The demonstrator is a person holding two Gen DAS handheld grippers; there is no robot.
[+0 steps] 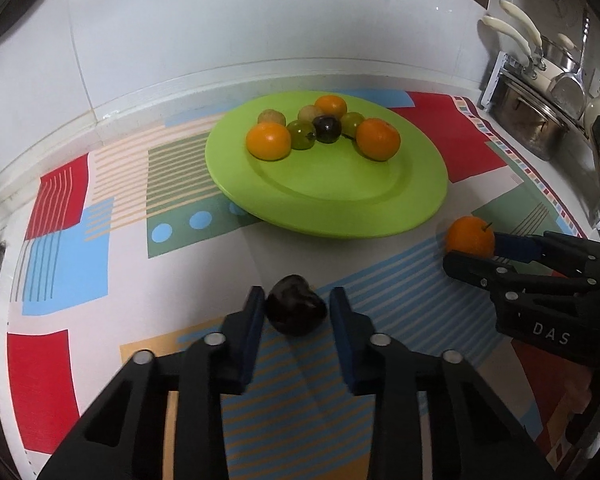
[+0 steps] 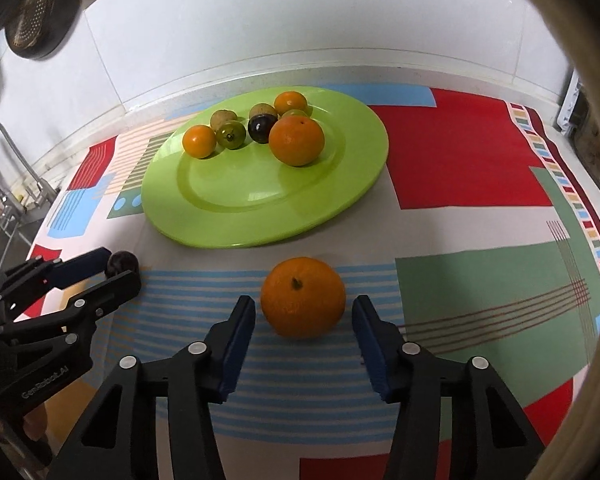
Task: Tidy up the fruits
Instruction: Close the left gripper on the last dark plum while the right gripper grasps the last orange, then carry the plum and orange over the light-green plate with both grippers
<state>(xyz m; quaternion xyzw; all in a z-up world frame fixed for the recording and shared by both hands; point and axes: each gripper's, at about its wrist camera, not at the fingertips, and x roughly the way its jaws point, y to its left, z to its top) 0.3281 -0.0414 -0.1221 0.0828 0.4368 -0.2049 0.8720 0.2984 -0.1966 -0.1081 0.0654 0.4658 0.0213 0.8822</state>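
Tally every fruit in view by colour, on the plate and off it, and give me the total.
Orange: 4, three on the green plate and one orange on the cloth between the right gripper jaws.
Green: 2, both on the plate.
Tan-brown: 2, both on the plate.
Dark purple: 2, one on the plate, one dark fruit on the cloth between the left gripper jaws.
Total: 10

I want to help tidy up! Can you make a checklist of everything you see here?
Surface: patterned cloth on a counter.
Job's things: green plate holding seven fruits; orange and dark plum lie on the cloth.
Clutter: nothing seen.
Grippers: left gripper open around the plum; right gripper open around the orange.
Cables: nothing seen.
Surroundings: white wall, pots, faucet.
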